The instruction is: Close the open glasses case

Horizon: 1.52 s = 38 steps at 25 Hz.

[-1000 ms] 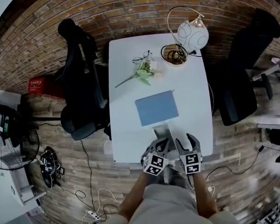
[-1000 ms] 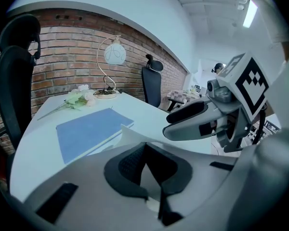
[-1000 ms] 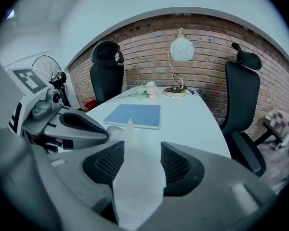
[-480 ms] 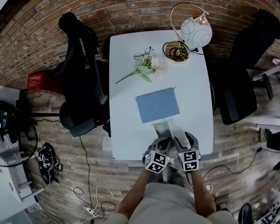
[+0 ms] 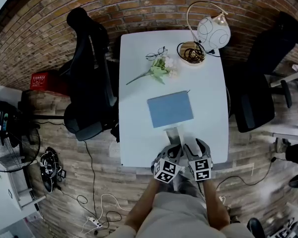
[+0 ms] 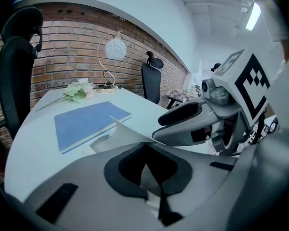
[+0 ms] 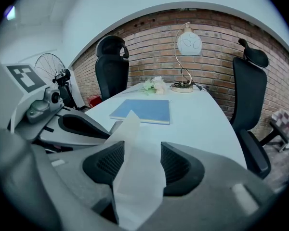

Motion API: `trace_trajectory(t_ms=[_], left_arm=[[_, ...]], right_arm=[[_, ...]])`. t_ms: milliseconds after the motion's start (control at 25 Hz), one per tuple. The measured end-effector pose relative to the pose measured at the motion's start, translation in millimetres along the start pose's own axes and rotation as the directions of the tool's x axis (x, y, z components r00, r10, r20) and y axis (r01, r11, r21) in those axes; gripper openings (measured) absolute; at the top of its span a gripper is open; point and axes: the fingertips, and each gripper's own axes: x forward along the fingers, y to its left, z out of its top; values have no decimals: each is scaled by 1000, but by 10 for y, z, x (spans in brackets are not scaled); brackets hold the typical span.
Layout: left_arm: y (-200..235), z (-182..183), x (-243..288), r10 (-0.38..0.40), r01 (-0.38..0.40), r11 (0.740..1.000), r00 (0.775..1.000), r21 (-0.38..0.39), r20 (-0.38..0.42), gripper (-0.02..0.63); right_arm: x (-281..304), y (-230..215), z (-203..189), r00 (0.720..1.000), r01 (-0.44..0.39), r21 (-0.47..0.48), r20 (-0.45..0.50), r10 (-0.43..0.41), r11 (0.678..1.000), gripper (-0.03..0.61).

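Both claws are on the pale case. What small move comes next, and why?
Probably bring the left claw and right claw slightly together, folding the panels inward. Each is clamped on an upstanding pale panel of the case, which looks not yet folded shut.

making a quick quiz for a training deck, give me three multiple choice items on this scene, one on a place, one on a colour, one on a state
1. Where do the glasses lie?
A) in a drawer
B) at the far end of the table, beside the flowers
C) on a shelf

2. What colour is the notebook?
A) red
B) green
C) blue

3. What stands between the jaws of the right claw?
A) nothing
B) a pale flap of the glasses case
C) a pen

Answers:
1 B: the head view shows them next to the flowers, far from the person.
2 C: its cover is plainly blue.
3 B: the right gripper view shows the flap filling the gap between the jaws.
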Motion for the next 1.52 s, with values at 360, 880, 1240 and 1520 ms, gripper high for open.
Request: trace_trajectory(t_ms=[360,880,1240,1520], left_arm=[[67,-66,-82,30,-30,999,1000,-16,-5,3],[196,-234,-221,69,-70,997,997,-44,-21,3],[270,-364,-253,84,-86,995,995,-58,-44,3],[324,-457,-277,91,-96,993,993,-66,-73,2]], right_arm=[[-4,128,87,1000,-29,-19,3,29,999,239],[19,332,139,999,-51,-82,-4,51,995,239],[58,432,137,998,-63,-116,-14,62,991,239],[88,509,132,997,-72,-137,-25,69,988,239]])
